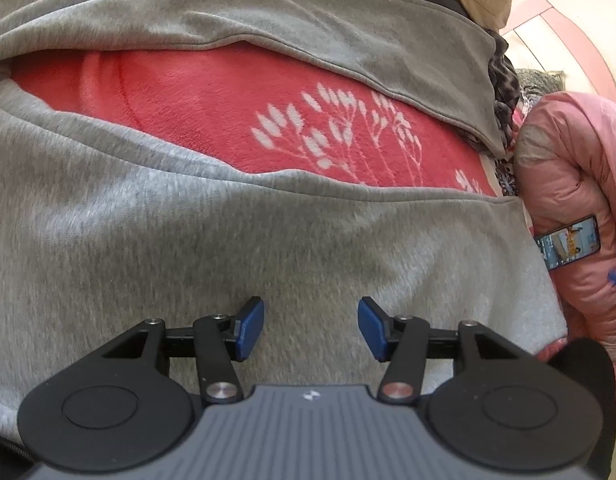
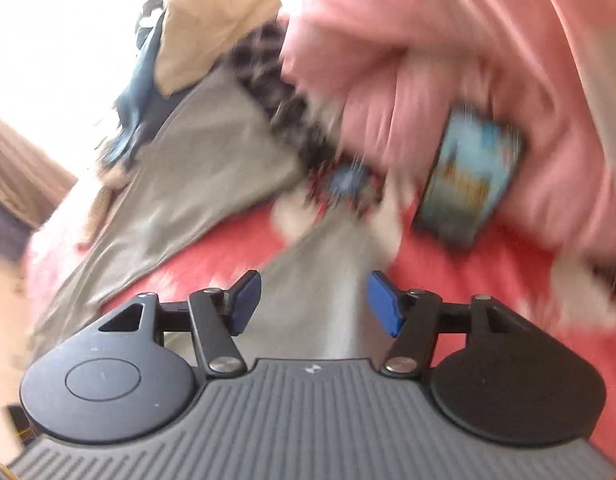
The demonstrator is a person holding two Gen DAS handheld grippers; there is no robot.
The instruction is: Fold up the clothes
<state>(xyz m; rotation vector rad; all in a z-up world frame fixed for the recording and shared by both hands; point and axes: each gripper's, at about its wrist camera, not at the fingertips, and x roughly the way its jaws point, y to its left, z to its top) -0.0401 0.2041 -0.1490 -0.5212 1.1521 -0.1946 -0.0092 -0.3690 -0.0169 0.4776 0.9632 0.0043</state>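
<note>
While both grippers, left gripper [image 1: 311,329] and right gripper [image 2: 313,305], are hovering with fingers apart and empty, grey sweatpants [image 1: 228,240] are lying on the red blanket [image 1: 212,112]; grabbing one layer risks bunching the fold.

Fuzzy grey sweatshirt [image 1: 188,220], plush red blanket [image 1: 228,100]

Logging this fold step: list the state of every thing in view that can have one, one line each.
left gripper: open, nothing between the pads, over the grey cloth.
right gripper: open, empty, view blurred.
grey sweatpants: spread on the bed, legs apart, not yet folded.
red blanket: lying flat under the sweatpants.
phone: screen lit, resting on the pink quilt.
pink quilt: bunched up.
</note>
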